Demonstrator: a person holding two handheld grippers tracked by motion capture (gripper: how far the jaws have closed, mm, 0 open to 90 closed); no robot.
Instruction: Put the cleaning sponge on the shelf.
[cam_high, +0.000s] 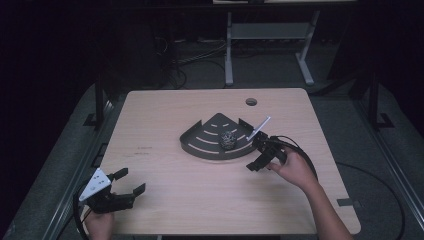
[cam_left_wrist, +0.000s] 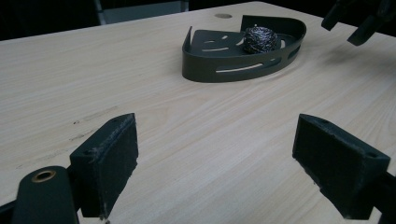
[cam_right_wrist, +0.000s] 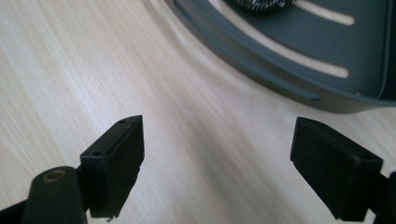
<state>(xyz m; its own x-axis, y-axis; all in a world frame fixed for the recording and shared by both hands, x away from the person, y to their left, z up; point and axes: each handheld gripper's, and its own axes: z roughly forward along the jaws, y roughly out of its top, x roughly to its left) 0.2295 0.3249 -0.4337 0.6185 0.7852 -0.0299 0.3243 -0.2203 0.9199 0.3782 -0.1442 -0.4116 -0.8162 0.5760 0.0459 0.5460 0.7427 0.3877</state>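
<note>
On the table (cam_high: 165, 180), a little past the centre toward 12 o'clock, sits a dark fan-shaped tray (cam_high: 200, 145) with slots in its floor and a low wall. In the tray, near its curved wall, lies a scourer (cam_high: 229, 139), a small ball of shiny metal wire.

The right claw (cam_high: 262, 156) is at about 4 o'clock from the tray, just beside the curved wall and not touching it. Its jaws stand wide apart and hold nothing; in the right gripper view there is bare wood between them, and the tray wall is close in front. The left claw (cam_high: 126, 182) is far away, near the table edge at 7 o'clock. It is also wide open and empty.

I judge that the scourer is very light and springy. It should compress under the pads and not break, and the rough wire should give good friction, so it is not likely to slip. The best hold seems to be across its middle, from above, with the jaws clear of the wall. The wire may catch a little in the slots.

The tray looks like thin stiff metal, light, with a smooth surface. It may slide if it is pushed. The best hold for it would be the wall, pinched from both sides.
</note>
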